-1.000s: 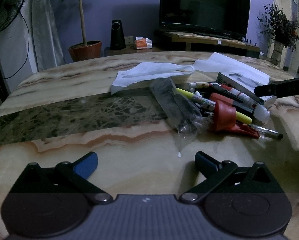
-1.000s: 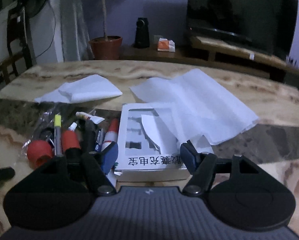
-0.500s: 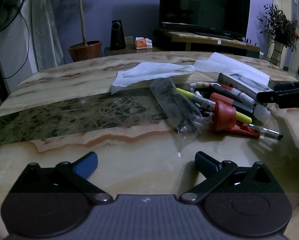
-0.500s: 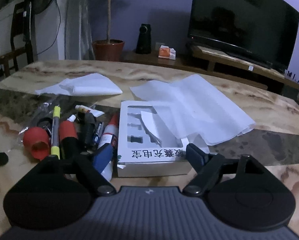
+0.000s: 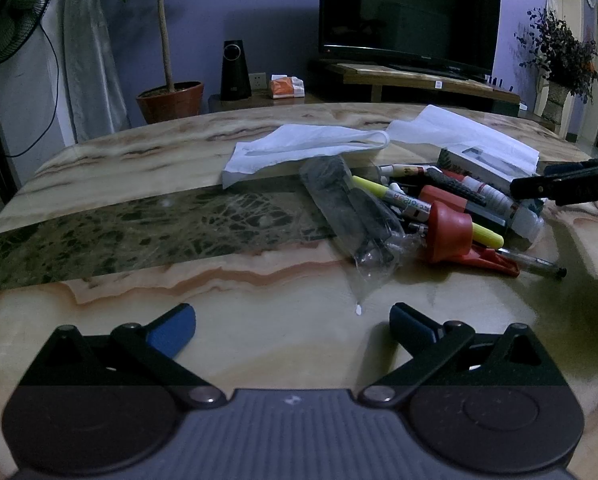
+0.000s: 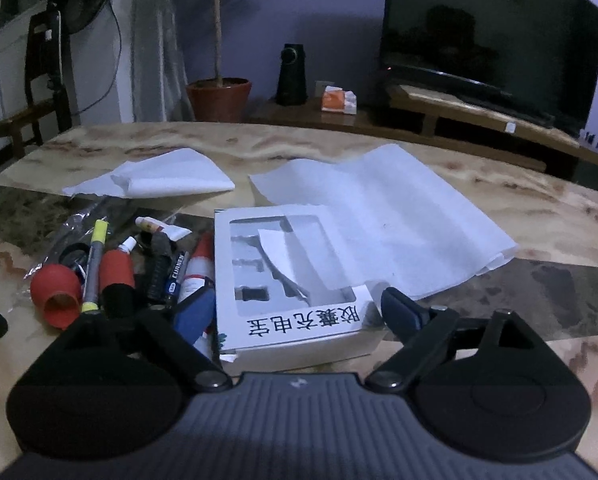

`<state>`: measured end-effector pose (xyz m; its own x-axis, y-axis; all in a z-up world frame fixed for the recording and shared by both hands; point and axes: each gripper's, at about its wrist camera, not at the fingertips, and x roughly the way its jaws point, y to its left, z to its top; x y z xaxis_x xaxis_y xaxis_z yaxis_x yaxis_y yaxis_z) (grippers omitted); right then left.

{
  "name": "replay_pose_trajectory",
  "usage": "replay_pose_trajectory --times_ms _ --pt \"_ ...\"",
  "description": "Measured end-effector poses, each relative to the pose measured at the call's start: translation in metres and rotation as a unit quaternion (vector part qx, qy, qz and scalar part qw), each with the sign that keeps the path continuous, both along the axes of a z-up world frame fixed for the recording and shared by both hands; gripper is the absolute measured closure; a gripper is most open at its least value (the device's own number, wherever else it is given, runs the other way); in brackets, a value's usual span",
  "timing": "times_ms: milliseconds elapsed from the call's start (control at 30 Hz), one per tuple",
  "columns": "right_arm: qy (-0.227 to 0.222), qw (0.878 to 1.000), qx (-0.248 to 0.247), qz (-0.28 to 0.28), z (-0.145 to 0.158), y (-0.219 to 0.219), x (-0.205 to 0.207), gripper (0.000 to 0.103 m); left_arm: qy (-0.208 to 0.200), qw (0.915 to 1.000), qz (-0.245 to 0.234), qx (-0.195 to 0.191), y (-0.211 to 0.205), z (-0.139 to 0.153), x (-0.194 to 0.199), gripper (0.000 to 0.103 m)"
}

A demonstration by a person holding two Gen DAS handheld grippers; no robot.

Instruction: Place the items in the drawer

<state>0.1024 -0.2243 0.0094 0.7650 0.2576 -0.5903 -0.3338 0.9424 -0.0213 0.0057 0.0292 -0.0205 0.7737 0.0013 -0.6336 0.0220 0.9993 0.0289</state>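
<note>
Right gripper (image 6: 295,306), jaws wide, straddling white windowed cardboard box (image 6: 287,280) beside pen pile (image 6: 139,268); grasp seemingly next; left gripper (image 5: 293,322) open, empty; drawer unseen

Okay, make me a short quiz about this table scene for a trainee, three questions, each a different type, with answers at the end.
1. True or false: the right gripper is shut on the white box.
2. Multiple choice: the yellow highlighter lies A) in the pile of pens and tubes, B) alone on the white sheet, C) between the left gripper's fingers.
3. Fill in: the left gripper hovers open over bare ____.

Key
1. False. The fingers stand open on either side of the box's near end.
2. A.
3. Table; nothing sits between its fingers.
</note>
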Motion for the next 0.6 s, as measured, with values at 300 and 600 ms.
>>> replay_pose_trajectory --times_ms 300,600 --pt "-0.008 1.000 -0.004 0.019 0.003 -0.006 -0.006 0.037 0.000 1.0000 0.000 0.000 0.000 0.000 0.000 0.000" --pt "-0.016 0.999 -0.009 0.037 0.006 -0.012 -0.012 0.021 0.000 1.0000 0.000 0.000 0.000 0.000 0.000 0.000"
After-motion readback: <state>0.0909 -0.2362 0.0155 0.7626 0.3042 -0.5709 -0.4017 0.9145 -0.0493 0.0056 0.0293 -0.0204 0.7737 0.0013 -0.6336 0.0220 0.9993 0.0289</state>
